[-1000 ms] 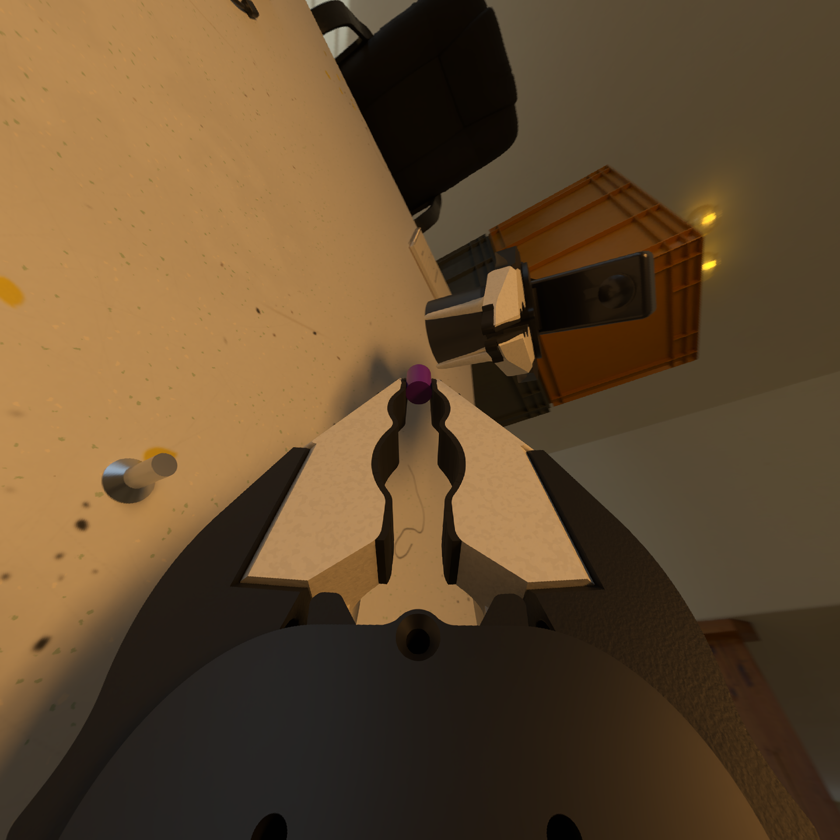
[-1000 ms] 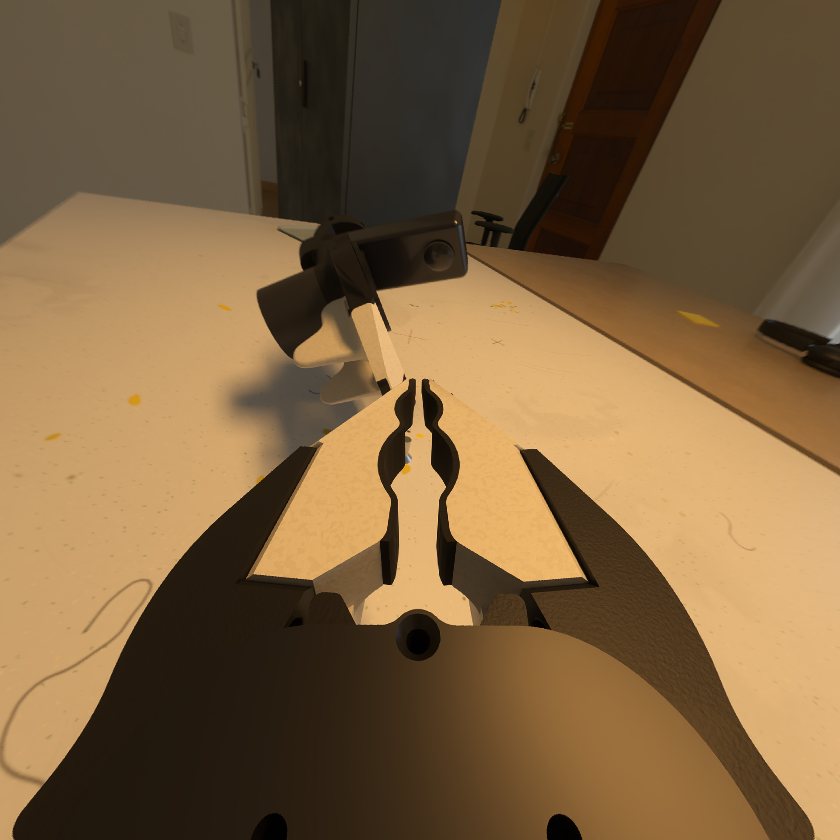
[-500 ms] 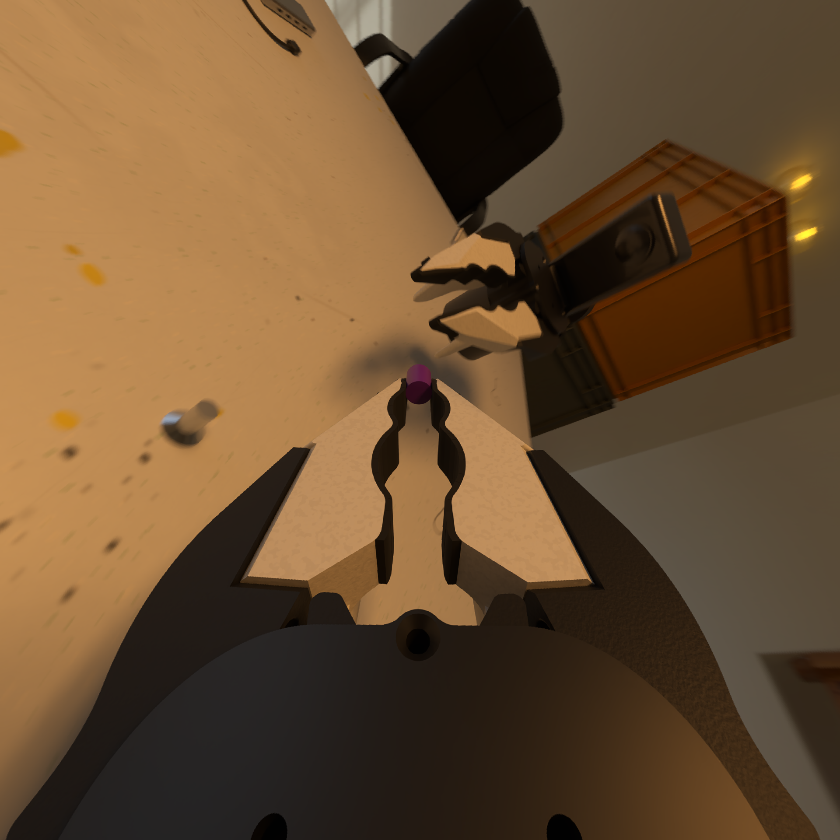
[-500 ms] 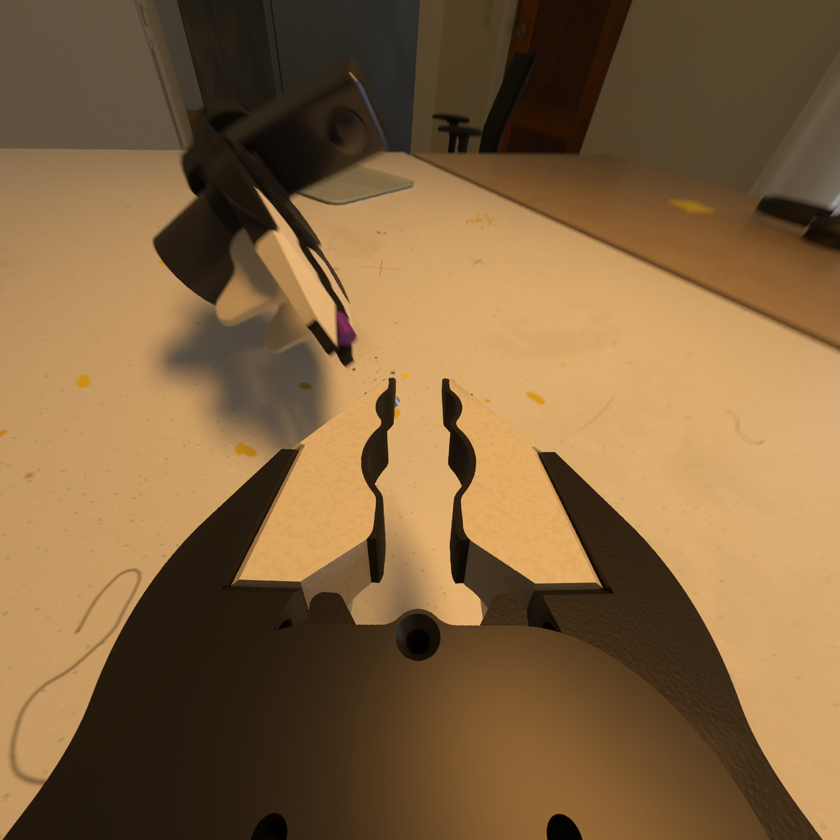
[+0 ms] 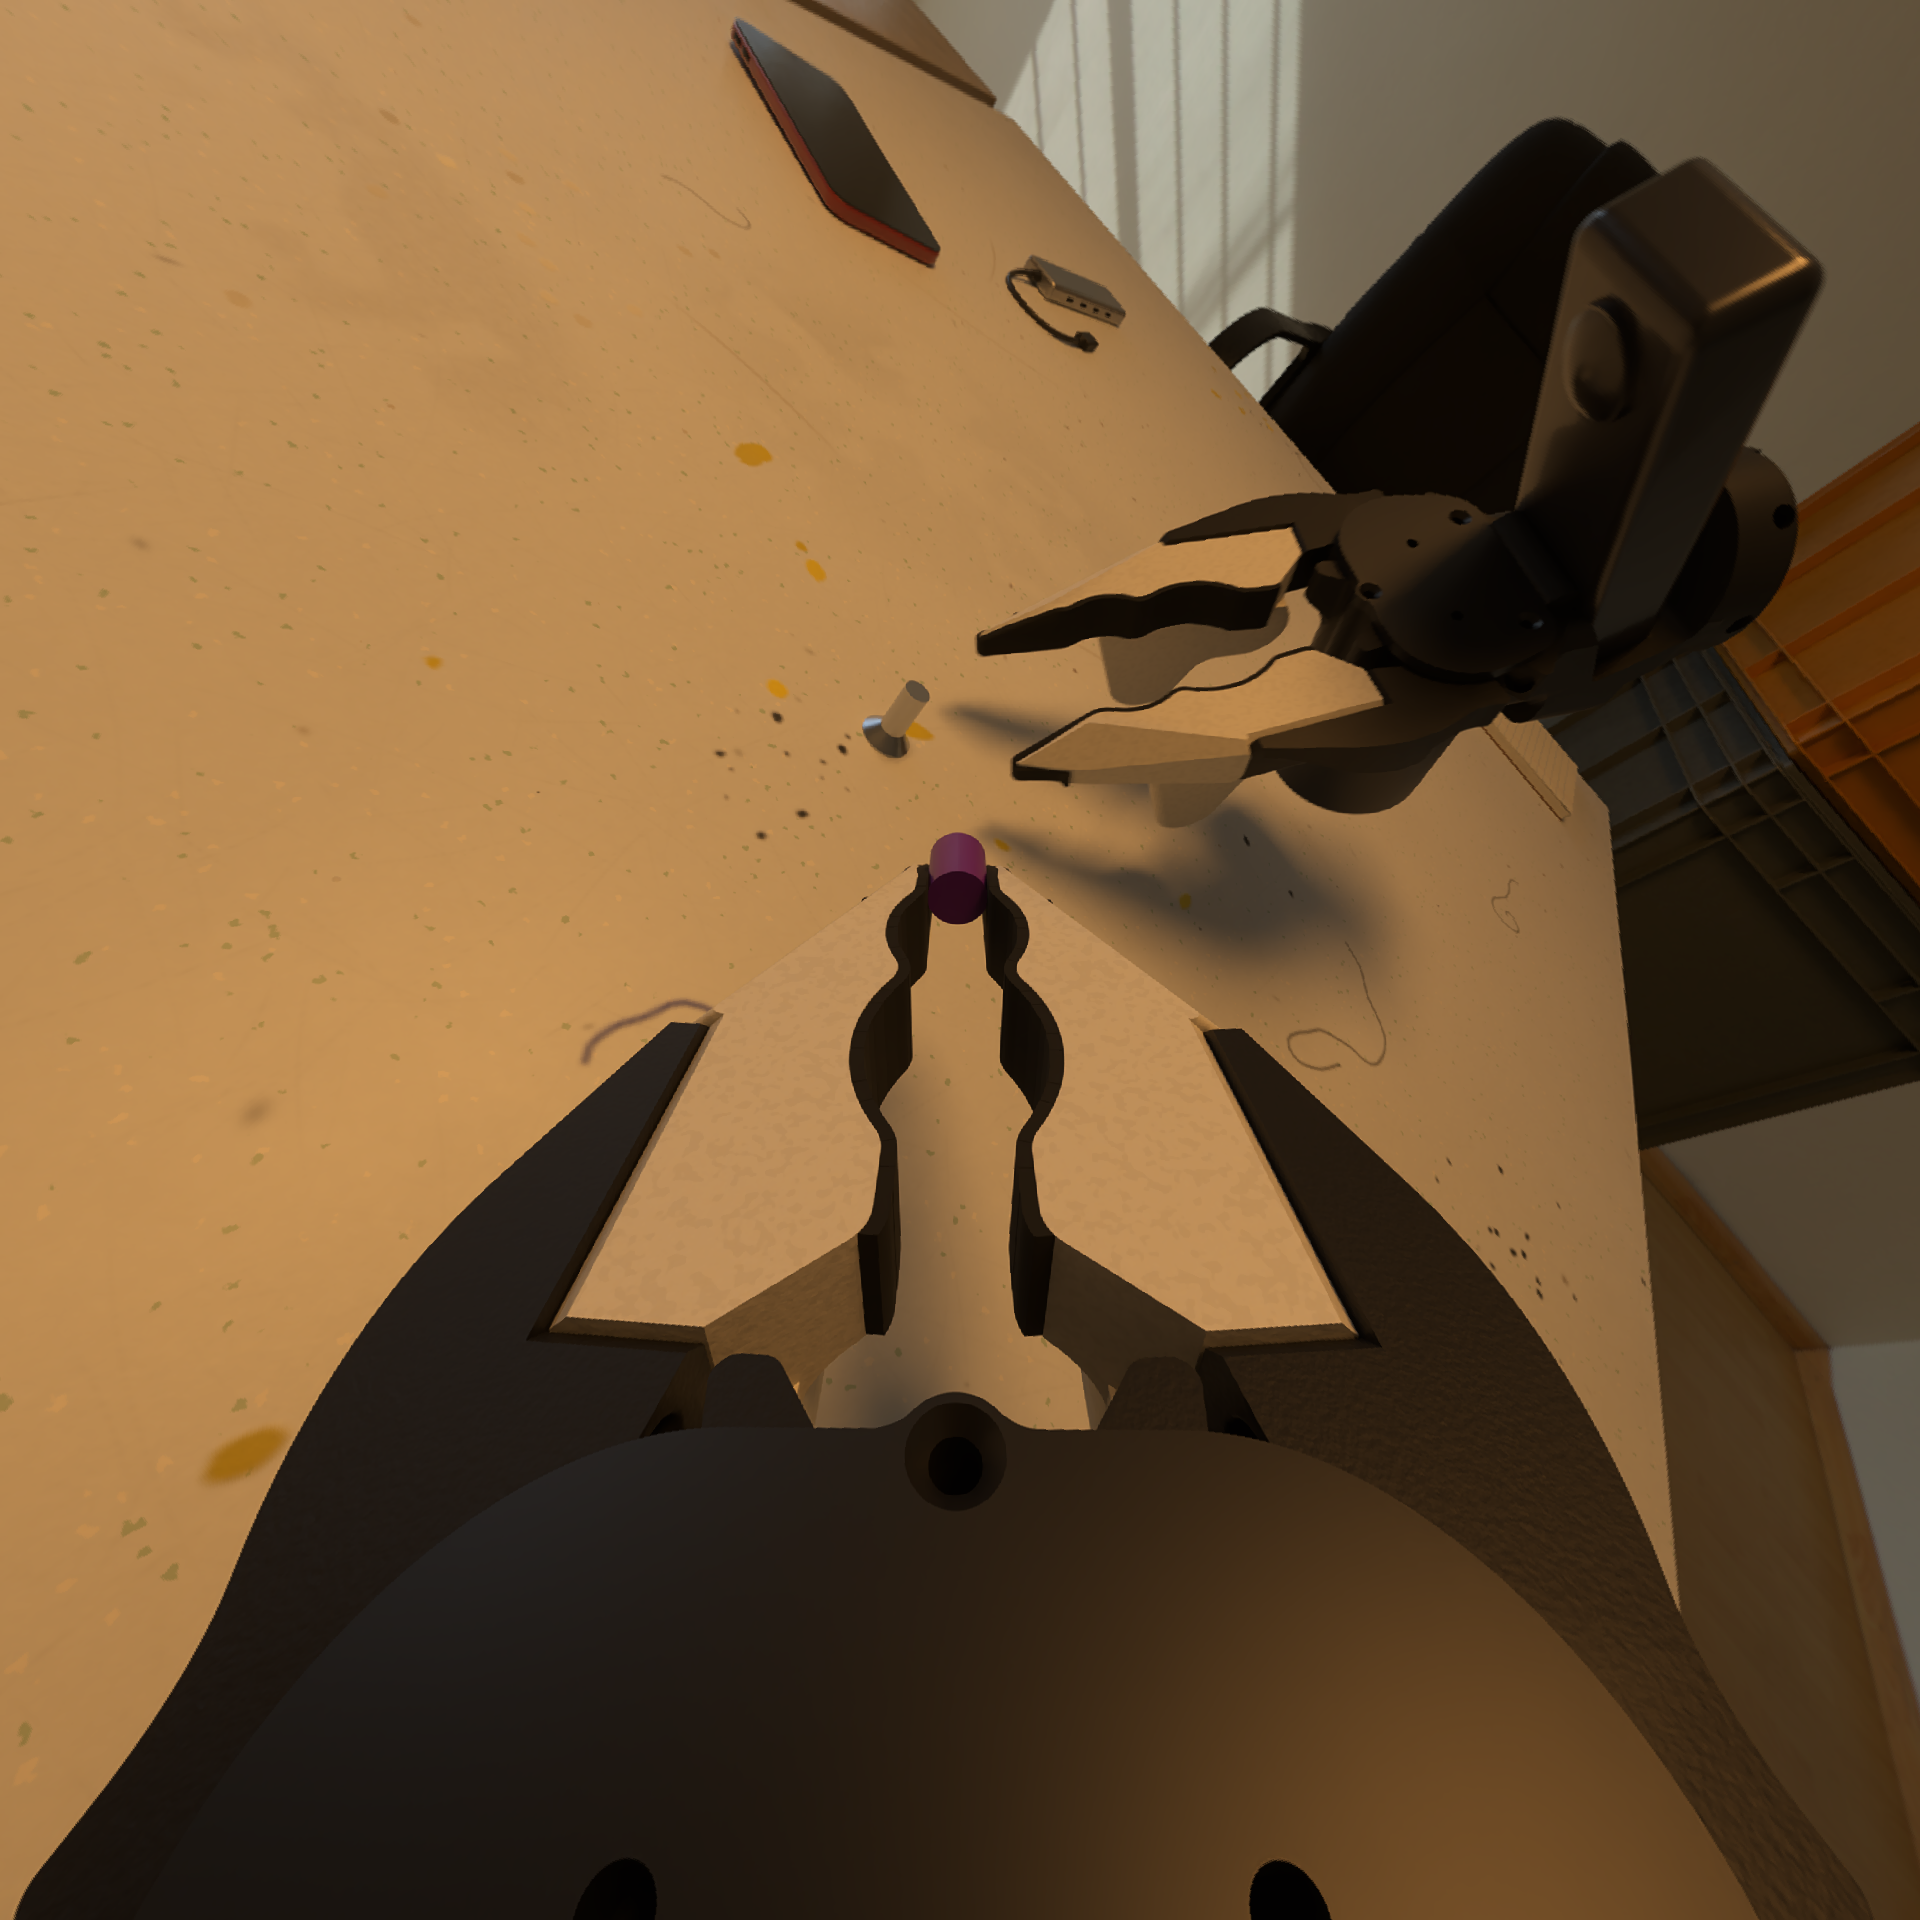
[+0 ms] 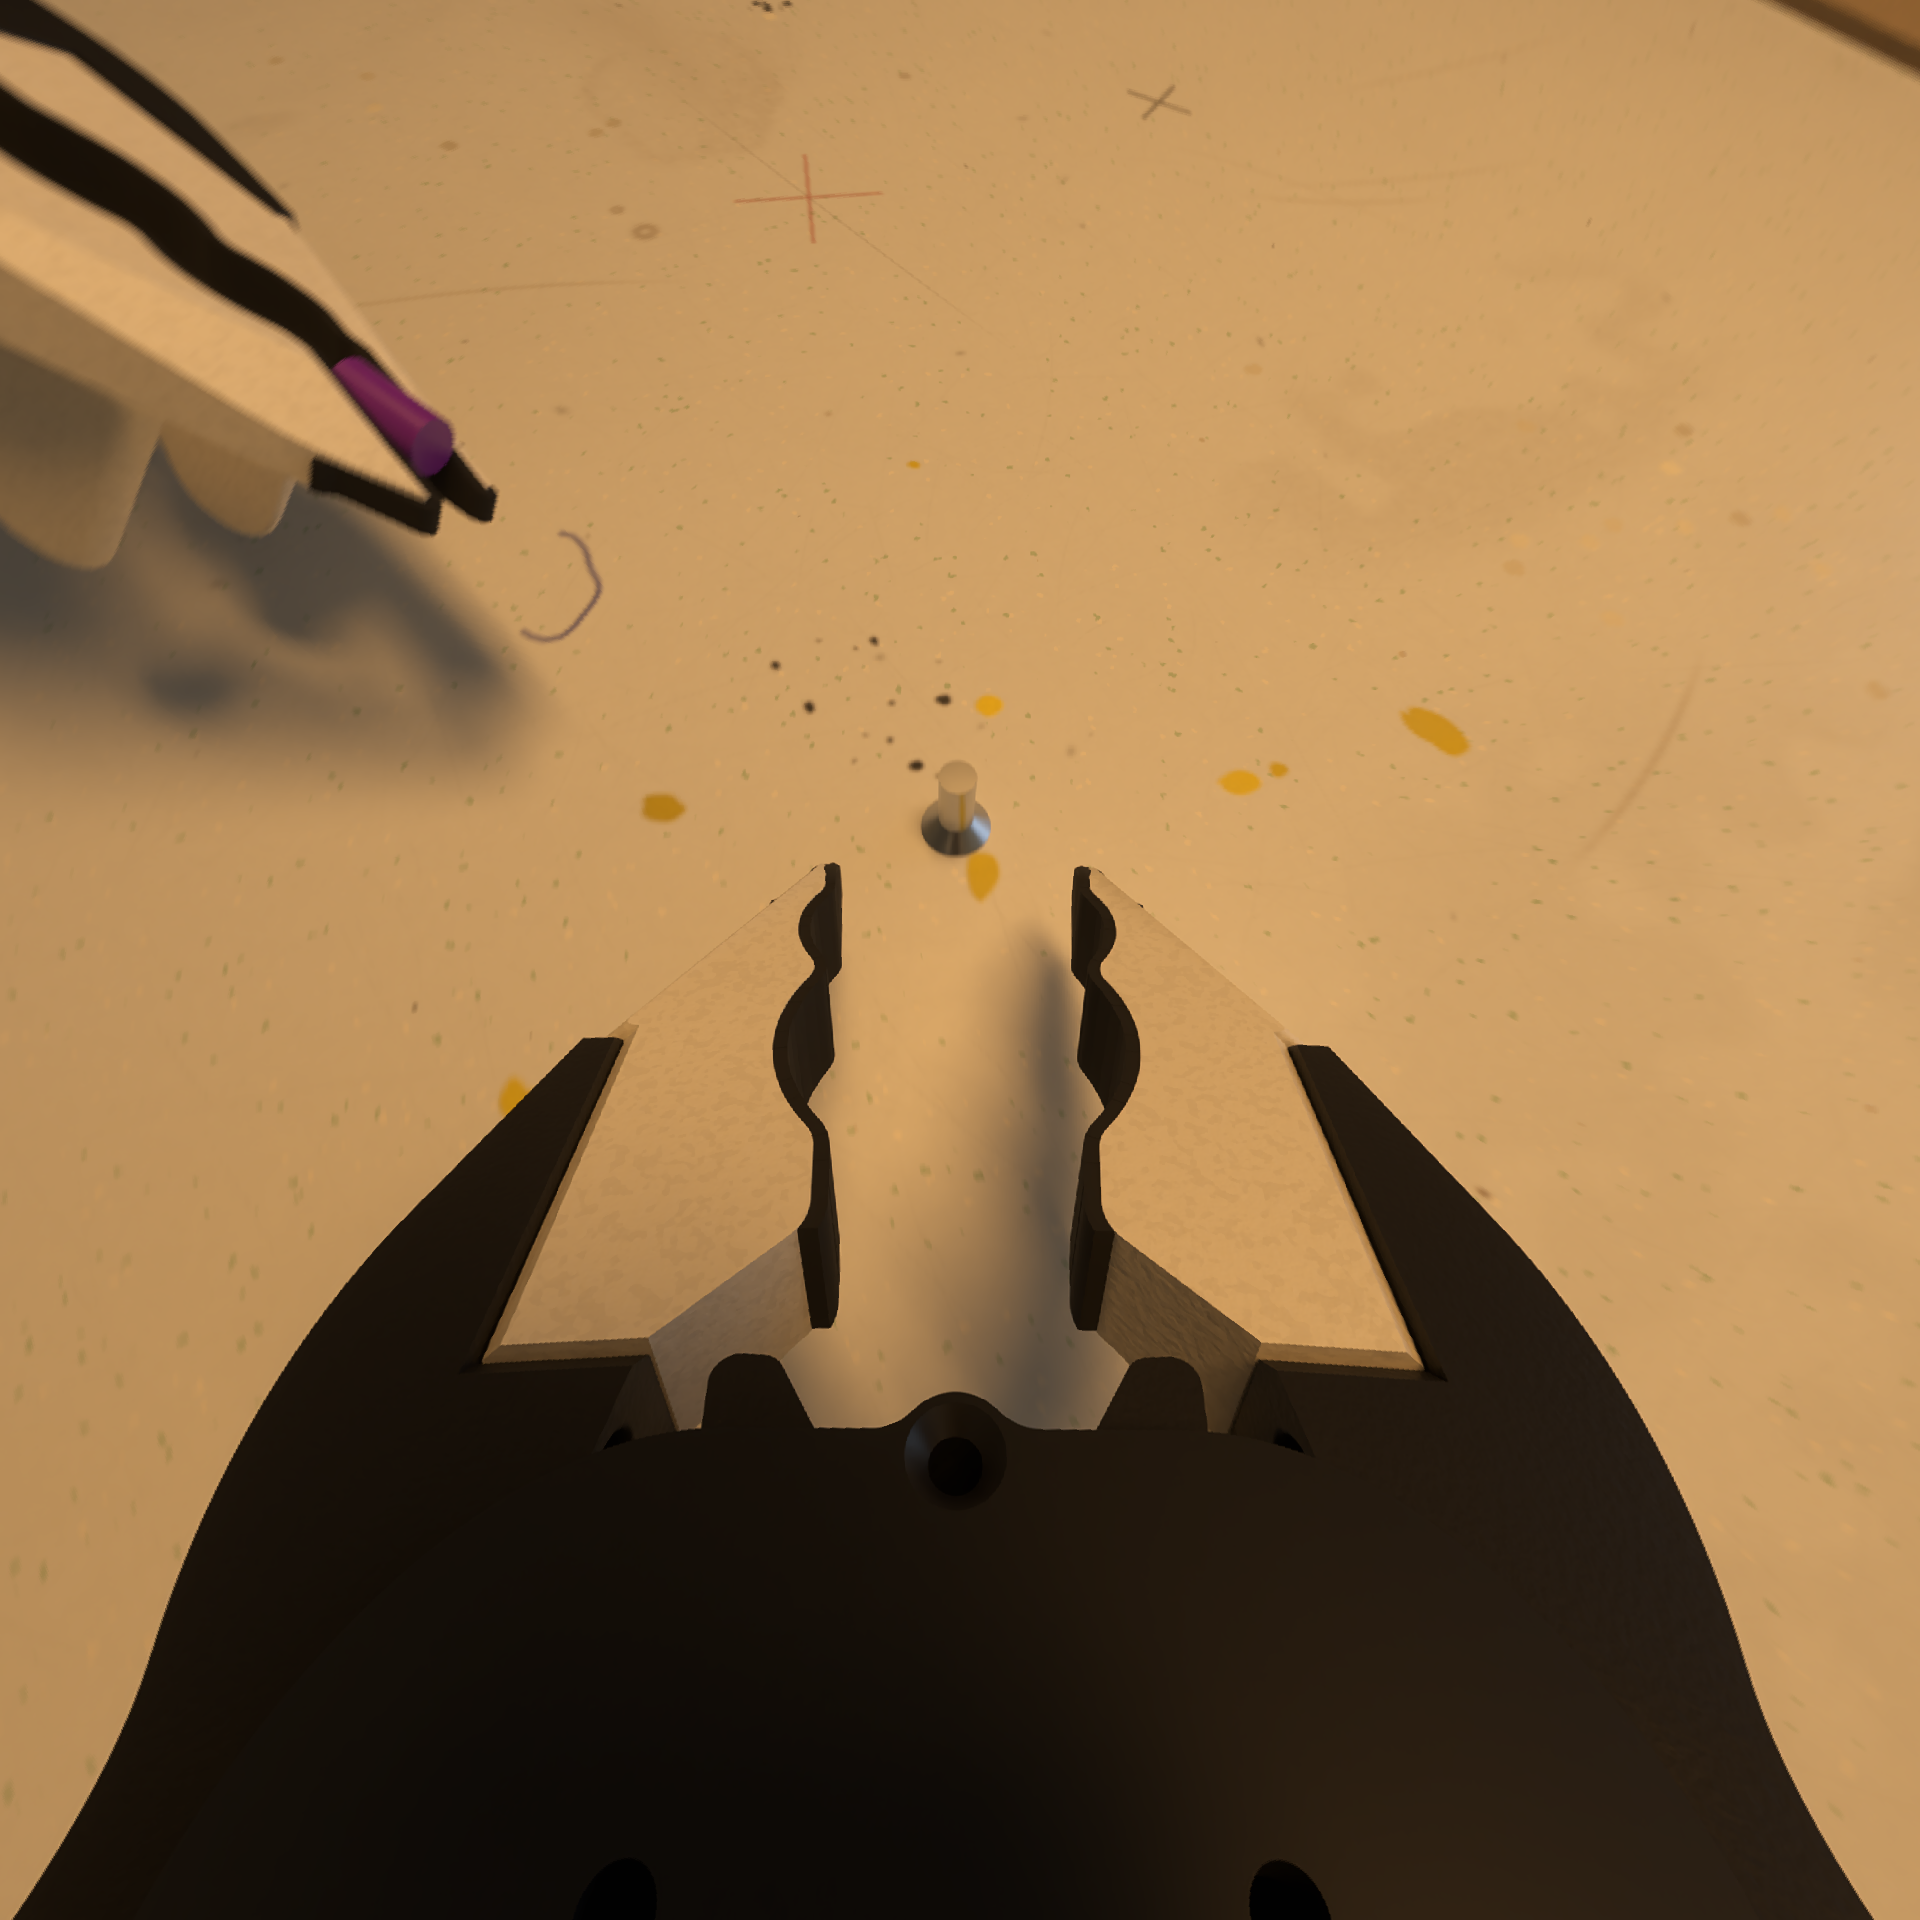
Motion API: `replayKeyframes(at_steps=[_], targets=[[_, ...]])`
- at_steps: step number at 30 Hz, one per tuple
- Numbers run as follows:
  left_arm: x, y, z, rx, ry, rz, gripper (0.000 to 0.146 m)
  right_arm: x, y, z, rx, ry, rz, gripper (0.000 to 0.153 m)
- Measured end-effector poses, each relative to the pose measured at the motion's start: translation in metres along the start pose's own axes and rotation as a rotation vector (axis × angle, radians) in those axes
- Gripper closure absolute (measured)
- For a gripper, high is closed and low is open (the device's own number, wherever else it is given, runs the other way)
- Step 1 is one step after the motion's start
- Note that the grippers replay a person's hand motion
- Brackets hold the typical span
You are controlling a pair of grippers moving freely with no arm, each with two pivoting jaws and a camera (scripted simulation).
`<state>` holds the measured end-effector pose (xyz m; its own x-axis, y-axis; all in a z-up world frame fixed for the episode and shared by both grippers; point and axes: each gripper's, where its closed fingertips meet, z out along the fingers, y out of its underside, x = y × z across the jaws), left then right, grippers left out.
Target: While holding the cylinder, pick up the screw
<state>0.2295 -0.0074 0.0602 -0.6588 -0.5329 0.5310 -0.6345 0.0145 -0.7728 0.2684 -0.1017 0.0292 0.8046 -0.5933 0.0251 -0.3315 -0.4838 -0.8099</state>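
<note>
My left gripper [image 5: 956,883] is shut on a small purple cylinder [image 5: 956,878] pinched at its fingertips, held above the tan table. It also shows in the right wrist view [image 6: 457,499] at the upper left, with the cylinder [image 6: 400,416] between its tips. A small silver screw [image 6: 956,816] stands head-down on the table just ahead of my right gripper [image 6: 956,883], which is open and empty, jaws wide apart. In the left wrist view the screw [image 5: 899,717] sits just left of the right gripper [image 5: 1003,707].
A dark phone with a red edge [image 5: 831,145] and a small grey hub with a cable [image 5: 1075,296] lie farther off on the table. A black chair [image 5: 1455,312] and an orange crate [image 5: 1849,582] stand beyond the table edge.
My right gripper has opened wide and tilted down toward the screw, now lined up just behind it. My left gripper has moved aside with the cylinder still in it.
</note>
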Motion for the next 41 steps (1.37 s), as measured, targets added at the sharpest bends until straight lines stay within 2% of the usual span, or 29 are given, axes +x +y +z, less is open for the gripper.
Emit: replayKeyframes(at_steps=[7,11,14,17,19,24,26,28,30,33,35,41], targets=[[0.0,0.001,0.003,0.01,0.01,0.032,0.137,0.007,-0.004,0.033,-0.164,0.068,0.085,0.105],[-0.003,0.0,0.003,-0.022,-0.015,0.071,0.137,0.006,-0.005,0.038,-0.288,0.067,0.058,0.108],[-0.004,0.001,0.004,-0.038,-0.013,0.073,0.137,0.008,-0.001,0.031,-0.403,0.121,-0.004,0.124],[-0.006,0.003,0.006,-0.054,-0.015,0.075,0.137,0.003,0.0,0.031,-0.425,0.12,-0.067,0.141],[-0.007,0.004,0.008,-0.068,-0.002,0.06,0.137,0.002,-0.001,0.032,-0.44,0.114,-0.082,0.145],[-0.014,-0.001,0.012,-0.085,-0.018,0.052,0.137,0.003,-0.003,0.035,-0.401,0.036,-0.091,0.145],[-0.013,-0.004,0.014,-0.077,0.012,0.003,0.137,0.003,-0.005,0.032,-0.336,0.011,-0.111,0.145],[-0.013,-0.003,0.018,-0.086,0.037,-0.047,0.137,-0.001,-0.009,0.025,-0.231,-0.064,-0.101,0.145],[-0.013,0.001,0.021,-0.114,0.033,-0.072,0.137,-0.006,-0.005,0.011,-0.2,-0.166,-0.11,0.145],[-0.005,0.011,0.026,-0.177,0.059,-0.08,0.137,-0.023,0.018,-0.022,-0.286,-0.38,-0.247,0.145],[0.007,0.013,0.03,-0.2,0.116,-0.096,0.137,-0.024,0.036,-0.042,-0.403,-0.444,-0.339,0.145],[0.039,0.009,0.051,-0.229,0.302,-0.131,0.137,-0.01,0.053,-0.058,-0.506,-0.448,-0.43,0.145]])
